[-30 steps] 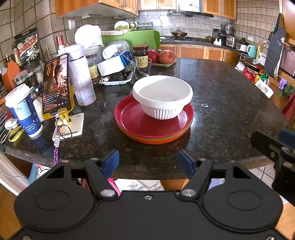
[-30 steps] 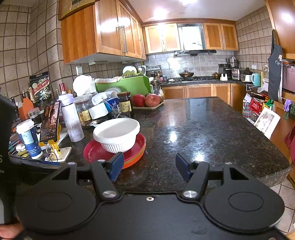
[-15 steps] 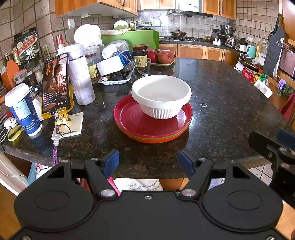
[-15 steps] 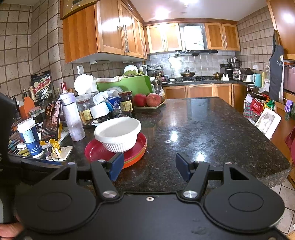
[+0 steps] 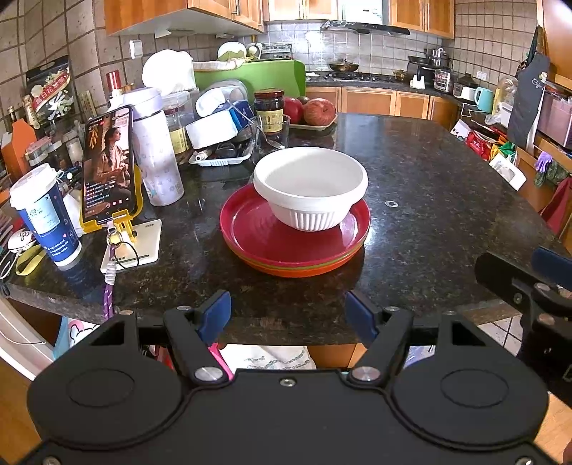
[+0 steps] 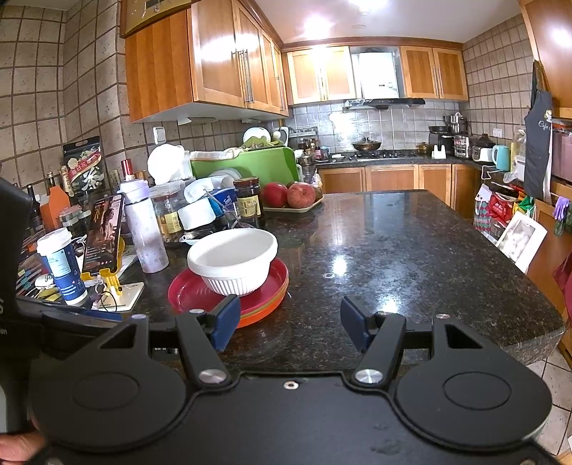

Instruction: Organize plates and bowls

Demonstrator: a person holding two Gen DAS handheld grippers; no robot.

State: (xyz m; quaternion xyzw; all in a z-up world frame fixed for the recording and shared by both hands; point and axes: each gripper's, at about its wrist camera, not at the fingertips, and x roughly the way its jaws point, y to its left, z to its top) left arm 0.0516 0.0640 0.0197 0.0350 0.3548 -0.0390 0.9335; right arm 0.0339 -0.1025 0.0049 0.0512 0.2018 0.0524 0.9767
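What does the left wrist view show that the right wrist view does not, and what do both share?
Only the left wrist view: the right gripper at its right edge. Only the right wrist view: the ceiling lights and upper cabinets in full. Both: the white bowl sitting on stacked plates on the dark counter, beside a propped phone.

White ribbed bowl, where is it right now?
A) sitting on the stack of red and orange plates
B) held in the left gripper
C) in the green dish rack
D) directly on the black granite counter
A: the white ribbed bowl rests on the stack of red and orange plates; both grippers are open and empty.
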